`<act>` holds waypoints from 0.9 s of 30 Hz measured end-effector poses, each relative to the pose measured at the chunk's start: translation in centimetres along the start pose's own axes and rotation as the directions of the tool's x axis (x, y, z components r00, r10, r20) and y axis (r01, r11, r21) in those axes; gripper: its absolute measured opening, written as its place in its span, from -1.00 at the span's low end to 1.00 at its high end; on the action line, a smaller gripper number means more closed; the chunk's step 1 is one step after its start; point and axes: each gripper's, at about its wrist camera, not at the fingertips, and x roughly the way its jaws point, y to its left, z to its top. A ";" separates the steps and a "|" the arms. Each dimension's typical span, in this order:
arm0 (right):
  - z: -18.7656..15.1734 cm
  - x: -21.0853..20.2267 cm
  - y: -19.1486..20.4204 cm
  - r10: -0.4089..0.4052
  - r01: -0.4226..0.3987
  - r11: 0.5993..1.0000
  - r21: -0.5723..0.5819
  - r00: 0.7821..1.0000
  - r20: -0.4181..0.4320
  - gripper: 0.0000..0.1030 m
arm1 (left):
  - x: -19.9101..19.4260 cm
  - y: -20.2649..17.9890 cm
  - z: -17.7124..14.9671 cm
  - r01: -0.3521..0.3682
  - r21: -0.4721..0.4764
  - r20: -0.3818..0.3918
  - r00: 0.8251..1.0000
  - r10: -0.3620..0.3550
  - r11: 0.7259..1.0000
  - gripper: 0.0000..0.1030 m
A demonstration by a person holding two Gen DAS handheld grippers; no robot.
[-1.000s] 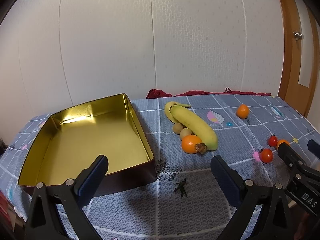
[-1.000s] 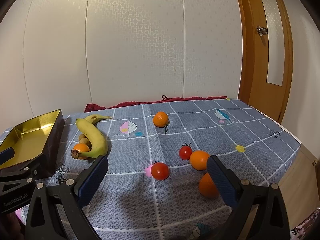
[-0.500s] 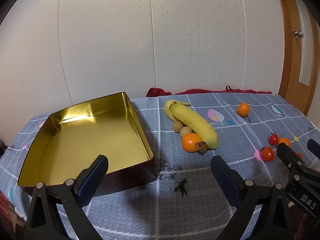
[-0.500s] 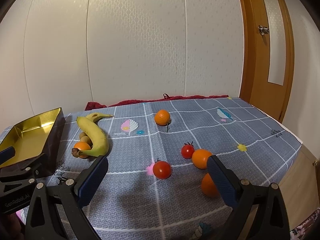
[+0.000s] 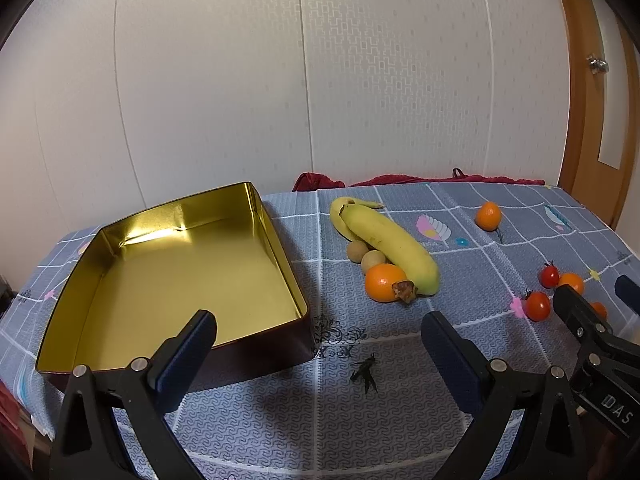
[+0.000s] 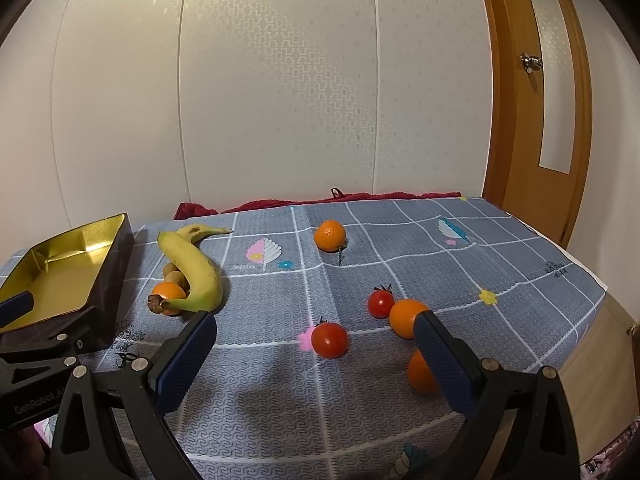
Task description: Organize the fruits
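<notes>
Gold-lined tin (image 5: 172, 264) sits on the left of the grey checked worktop (image 5: 460, 256), nothing in it. Just right of it lie a banana (image 5: 394, 250), two small brown fruits and an orange (image 5: 384, 282), all touching. Tomatoes (image 6: 330, 340) and more oranges (image 6: 406, 316) are scattered farther right. Left hand-held gripper (image 5: 318, 344) and right hand-held gripper (image 6: 314, 350) both hover spread wide, holding nothing.

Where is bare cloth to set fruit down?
Free: between the yellow banana and the far orange tangerine, and the far right corner of the grey checked cloth. Crowded: the red cherry tomatoes by the right gripper.
</notes>
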 end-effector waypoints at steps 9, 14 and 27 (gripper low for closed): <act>0.1 -0.2 -0.3 -0.001 0.001 1.000 0.004 1.000 0.003 0.94 | 0.0 -0.2 0.0 -0.002 0.008 -0.002 1.000 0.002 1.000 0.99; 0.1 -0.3 -0.4 -0.001 0.001 1.000 0.009 1.000 0.004 0.94 | 0.1 -0.2 0.0 -0.002 0.011 -0.003 1.000 0.002 1.000 0.99; 0.0 -0.8 -1.8 -0.062 0.061 0.997 0.039 0.998 0.018 0.94 | -0.2 -1.1 -0.2 0.062 0.066 -0.008 0.998 -0.062 0.996 0.99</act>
